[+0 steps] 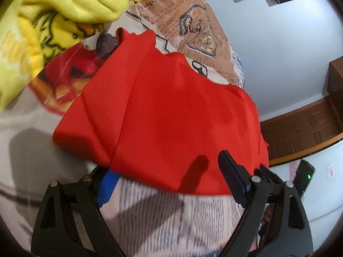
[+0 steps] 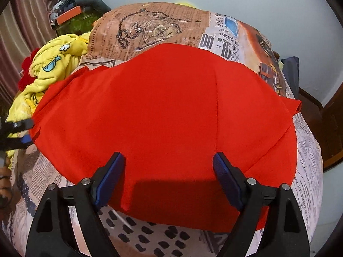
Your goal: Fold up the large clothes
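Observation:
A large red garment point(image 2: 167, 115) lies spread on a bed covered with a newspaper-print sheet point(image 2: 163, 25); it also shows in the left wrist view point(image 1: 163, 115). My right gripper point(image 2: 169, 171) is open, its blue-padded fingers point(image 2: 111, 175) resting over the garment's near edge, nothing between them. My left gripper point(image 1: 169, 171) is open at the garment's edge; its left finger point(image 1: 107, 184) is partly under the red cloth, the right finger point(image 1: 231, 175) on top. The left gripper also shows at the left edge of the right wrist view point(image 2: 19, 132).
A crumpled yellow cartoon-print blanket point(image 1: 60, 17) lies at the far left of the bed, also in the right wrist view point(image 2: 49, 68). Clutter point(image 2: 72, 10) sits beyond it. A wooden door point(image 1: 304, 126) and a dark phone-like device point(image 1: 304, 177) are to the right.

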Demonstrator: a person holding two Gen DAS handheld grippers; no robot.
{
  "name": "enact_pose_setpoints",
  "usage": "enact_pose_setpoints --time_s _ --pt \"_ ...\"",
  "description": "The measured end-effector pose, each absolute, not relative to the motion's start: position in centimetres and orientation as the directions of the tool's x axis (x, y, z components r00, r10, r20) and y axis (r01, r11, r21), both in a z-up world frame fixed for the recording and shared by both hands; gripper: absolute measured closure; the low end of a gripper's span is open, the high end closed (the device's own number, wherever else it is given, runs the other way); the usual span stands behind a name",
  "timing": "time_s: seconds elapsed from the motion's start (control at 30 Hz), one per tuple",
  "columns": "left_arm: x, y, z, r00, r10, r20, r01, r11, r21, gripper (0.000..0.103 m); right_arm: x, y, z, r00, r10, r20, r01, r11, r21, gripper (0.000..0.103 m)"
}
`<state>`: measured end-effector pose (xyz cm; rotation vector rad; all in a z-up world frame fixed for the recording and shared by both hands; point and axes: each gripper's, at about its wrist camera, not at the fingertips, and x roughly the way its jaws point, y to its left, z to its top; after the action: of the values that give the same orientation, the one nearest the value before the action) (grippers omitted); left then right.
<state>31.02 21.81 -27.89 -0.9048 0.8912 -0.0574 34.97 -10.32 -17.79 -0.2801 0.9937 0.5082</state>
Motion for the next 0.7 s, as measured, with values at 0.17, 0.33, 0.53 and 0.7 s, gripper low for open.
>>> enact_pose_setpoints --time_s 0.17,0.33,0.53,0.7 --pt "33.8 22.8 -29.4 0.672 -0.395 -0.627 -0.330 0.597 -0.731 0.016 34.8 -10.2 -18.0 0.439 0.282 -0.853 -0.527 0.850 0.010 0.019" --pt "35.7 25.1 -31.9 0.696 -0.431 -0.574 -0.392 0.442 -0.807 0.040 34.8 -10.3 -18.0 0.438 0.282 -0.853 -0.528 0.849 0.010 0.018" --pt "37.1 26.4 -33.5 0.712 -0.400 -0.577 -0.451 0.369 -0.813 0.072 34.8 -9.8 -18.3 0.431 0.281 -0.858 -0.540 0.842 0.004 0.018" --pt "36.4 26.6 -32.0 0.738 -0.339 -0.584 -0.454 0.391 -0.801 0.094 34.5 -9.4 -18.0 0.442 0.258 -0.859 -0.545 0.838 -0.028 0.018"
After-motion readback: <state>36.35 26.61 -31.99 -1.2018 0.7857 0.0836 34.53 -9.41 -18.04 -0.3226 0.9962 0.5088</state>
